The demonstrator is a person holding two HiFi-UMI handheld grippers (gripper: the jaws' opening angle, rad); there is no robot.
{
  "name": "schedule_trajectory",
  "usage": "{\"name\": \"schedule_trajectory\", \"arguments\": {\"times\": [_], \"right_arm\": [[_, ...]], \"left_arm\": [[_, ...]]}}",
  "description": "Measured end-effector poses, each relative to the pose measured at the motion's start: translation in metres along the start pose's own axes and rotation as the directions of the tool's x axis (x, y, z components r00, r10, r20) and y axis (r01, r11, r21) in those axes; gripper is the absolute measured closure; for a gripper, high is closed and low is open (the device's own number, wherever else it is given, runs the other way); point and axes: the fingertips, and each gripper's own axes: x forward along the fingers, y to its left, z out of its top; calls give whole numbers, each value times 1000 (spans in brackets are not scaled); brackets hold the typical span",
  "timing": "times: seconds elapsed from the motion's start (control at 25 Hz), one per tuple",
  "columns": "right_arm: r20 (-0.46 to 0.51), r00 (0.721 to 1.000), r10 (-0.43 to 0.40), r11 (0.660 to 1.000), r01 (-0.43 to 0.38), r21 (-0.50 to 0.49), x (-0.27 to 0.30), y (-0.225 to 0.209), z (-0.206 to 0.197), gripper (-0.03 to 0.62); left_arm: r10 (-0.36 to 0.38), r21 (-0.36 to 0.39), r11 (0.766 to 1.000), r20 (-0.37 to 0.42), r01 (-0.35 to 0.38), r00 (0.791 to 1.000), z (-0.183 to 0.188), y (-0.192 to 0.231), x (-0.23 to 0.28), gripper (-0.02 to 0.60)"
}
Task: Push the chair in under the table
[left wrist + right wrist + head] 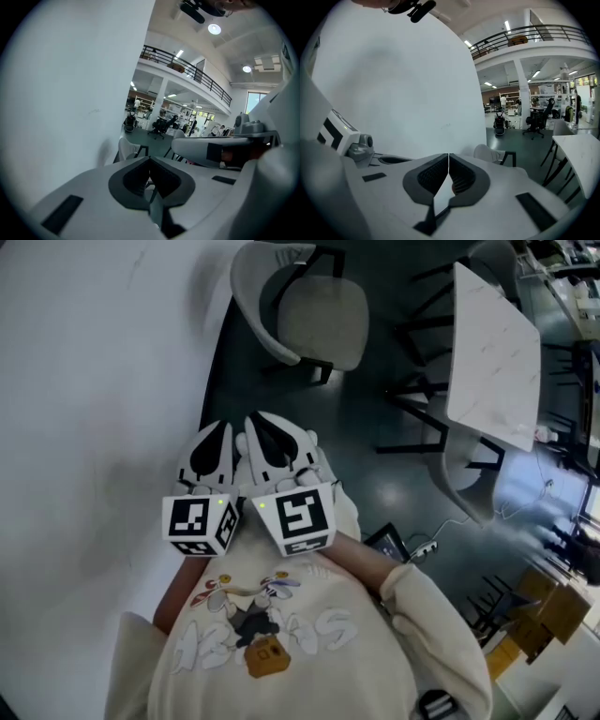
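A light grey shell chair [305,310] with black legs stands on the dark floor at the top of the head view, by the white wall and apart from the white marble-topped table [494,357] at the right. Both grippers are held close to the person's chest, well short of the chair. My left gripper [215,432] is shut and empty. Right beside it, my right gripper [264,424] is also shut with nothing in it. The chair [127,149] shows small ahead in the left gripper view, and the chair [492,154] and the table edge [581,154] show in the right gripper view.
A white wall [94,427] fills the left side. Another grey chair [461,474] is tucked at the table's near side. Black table legs [412,409] stand between. Cardboard boxes [539,610] and a cable with a power strip [417,549] lie at the lower right.
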Motion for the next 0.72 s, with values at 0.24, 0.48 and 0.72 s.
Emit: {"name": "schedule_trajectory", "arguments": {"times": [0.24, 0.48, 0.72], "right_arm": [[-29, 1000, 4, 1000, -5, -19, 16, 31, -9, 583], [-18, 998, -58, 998, 58, -12, 21, 9, 6, 583], [-20, 998, -55, 998, 55, -4, 45, -42, 15, 583]], "left_arm": [[-12, -13, 1000, 3, 12, 1000, -5, 28, -11, 572], [-50, -28, 998, -28, 49, 998, -6, 32, -2, 572], [-37, -18, 999, -48, 36, 998, 10, 32, 43, 572]]}}
